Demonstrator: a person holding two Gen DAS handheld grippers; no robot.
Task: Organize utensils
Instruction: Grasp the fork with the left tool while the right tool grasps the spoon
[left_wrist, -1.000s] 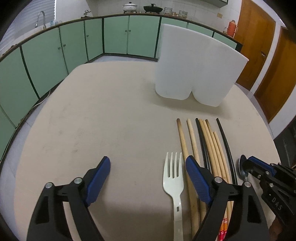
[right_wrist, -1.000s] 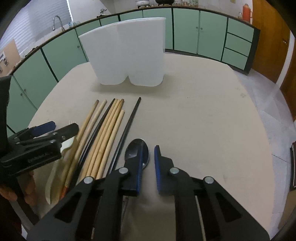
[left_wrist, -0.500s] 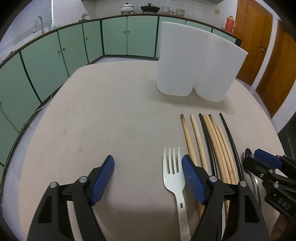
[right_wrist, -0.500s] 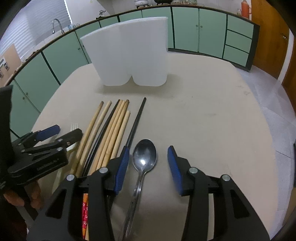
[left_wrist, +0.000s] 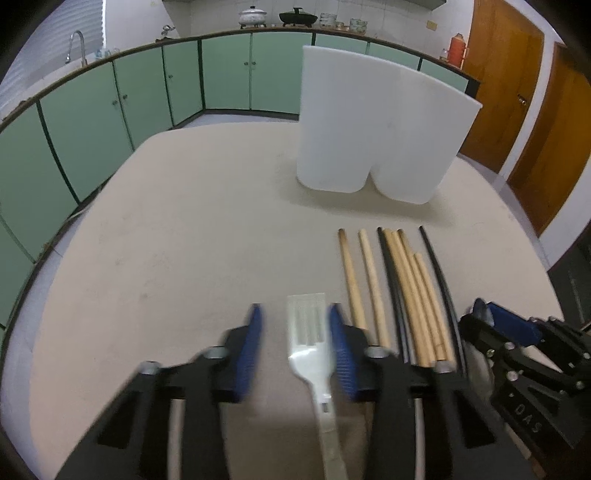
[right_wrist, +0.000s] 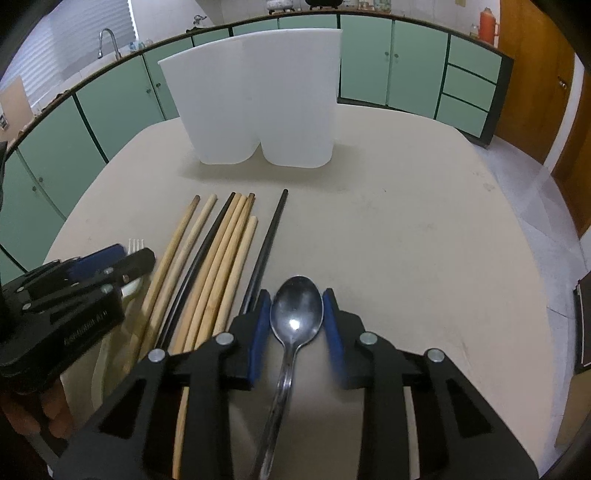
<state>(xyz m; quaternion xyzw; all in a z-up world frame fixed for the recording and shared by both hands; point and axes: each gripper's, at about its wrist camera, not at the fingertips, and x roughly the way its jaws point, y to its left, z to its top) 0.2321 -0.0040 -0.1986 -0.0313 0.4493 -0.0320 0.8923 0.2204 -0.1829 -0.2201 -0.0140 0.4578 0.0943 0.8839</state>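
Left gripper (left_wrist: 295, 325): angled steeply down toward the beige table (left_wrist: 184, 240), black arms low in the left wrist view, blue pads either side of the white plastic fork (left_wrist: 308, 332). Jaws closing; the right-hand pad looks to be at the edge of the tines, the other stands a little clear, though motion blur makes contact uncertain.

White plastic fork: flat on the table, long axis running away from the camera, tines toward the far white holder (left_wrist: 376, 129), handle back under the gripper.

Right gripper (right_wrist: 297, 310): likewise tilted steeply down, arms spread symmetrically in the right wrist view. Jaws closing, blue pads flanking the bowl of the metal spoon (right_wrist: 295, 306), just beside its rim on both sides, not clearly pressing.

Metal spoon: flat on the table, bowl up and pointing toward the holder, handle running back beneath the gripper.

Chopsticks (right_wrist: 218, 266): wooden and black, laid side by side between fork and spoon, roughly parallel to both, far ends toward the holder.

White holder: two-lobed, upright, at the far side of the table, well apart from the utensils.

A hand (right_wrist: 40, 417): bottom left of the right wrist view, beneath the left gripper.
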